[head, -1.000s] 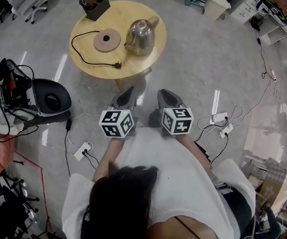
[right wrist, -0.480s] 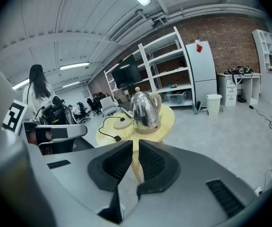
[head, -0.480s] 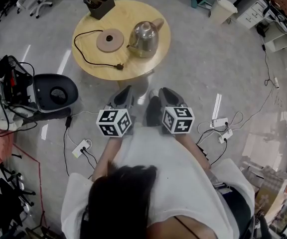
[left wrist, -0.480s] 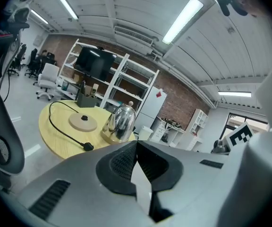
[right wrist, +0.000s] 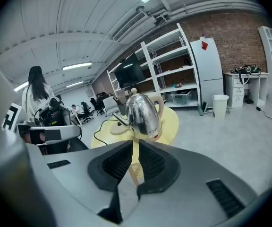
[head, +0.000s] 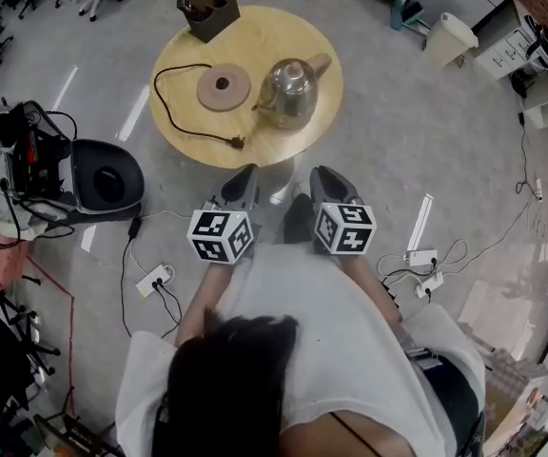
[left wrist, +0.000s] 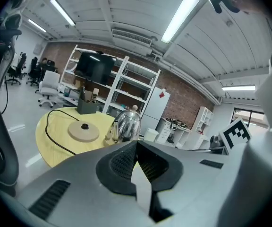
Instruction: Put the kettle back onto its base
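Steel kettle (head: 291,91) standing upright on the round wooden table (head: 274,36), just beside — not on — its disc-shaped base (head: 223,88). The base's black cord (head: 156,93) loops across the tabletop, and its plug end appears to lie loose near the rim. Left gripper (head: 244,174) and right gripper (head: 323,173) are side by side short of the table, well apart from the kettle — both with jaws pressed together, gripping nothing.
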Available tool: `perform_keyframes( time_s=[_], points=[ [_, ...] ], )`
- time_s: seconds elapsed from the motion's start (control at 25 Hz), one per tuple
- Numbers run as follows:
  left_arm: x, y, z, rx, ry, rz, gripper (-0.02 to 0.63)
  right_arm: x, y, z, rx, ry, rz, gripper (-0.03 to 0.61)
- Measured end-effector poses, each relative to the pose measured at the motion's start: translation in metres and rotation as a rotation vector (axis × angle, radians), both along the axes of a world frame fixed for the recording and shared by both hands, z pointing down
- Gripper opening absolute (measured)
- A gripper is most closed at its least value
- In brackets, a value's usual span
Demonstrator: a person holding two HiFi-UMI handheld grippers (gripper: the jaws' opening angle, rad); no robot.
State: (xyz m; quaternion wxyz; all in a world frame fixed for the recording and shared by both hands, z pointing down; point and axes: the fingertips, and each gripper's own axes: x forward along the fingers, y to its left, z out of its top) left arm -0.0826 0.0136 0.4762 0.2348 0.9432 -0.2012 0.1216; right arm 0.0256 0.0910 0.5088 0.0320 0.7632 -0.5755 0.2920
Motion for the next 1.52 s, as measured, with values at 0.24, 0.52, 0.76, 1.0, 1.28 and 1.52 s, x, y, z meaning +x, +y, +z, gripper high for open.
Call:
perform_keyframes(
  time_s=[0.24, 0.52, 0.76, 1.0, 1.28, 1.52],
  points=[
    [0.023, -0.016, -0.005, 0.034, 0.01, 0.019, 0.028, 0.023, -0.026, -0.002, 0.014, 0.017, -0.018, 0.031],
    [0.037, -0.043, -0.002, 0.0, 0.031, -0.059, 0.027, 0.057, -0.045, -0.001, 0.004, 0.023, -0.029, 0.031],
    [0.045, -0.063, -0.008, 0.017, 0.053, -0.125, 0.028, 0.087, -0.063, -0.001, -0.005, 0.027, -0.063, 0.031],
    [0.051, -0.07, -0.01, 0.028, 0.088, -0.172, 0.028, 0.107, -0.077, 0.005, -0.008, 0.026, -0.146, 0.031],
    [0.058, -0.113, -0.014, -0.027, 0.117, -0.334, 0.027, 0.151, -0.113, 0.007, -0.021, 0.039, -0.185, 0.031],
    [0.071, -0.143, -0.014, -0.073, 0.122, -0.424, 0.027, 0.184, -0.144, 0.006, -0.008, 0.044, -0.219, 0.119]
  ],
)
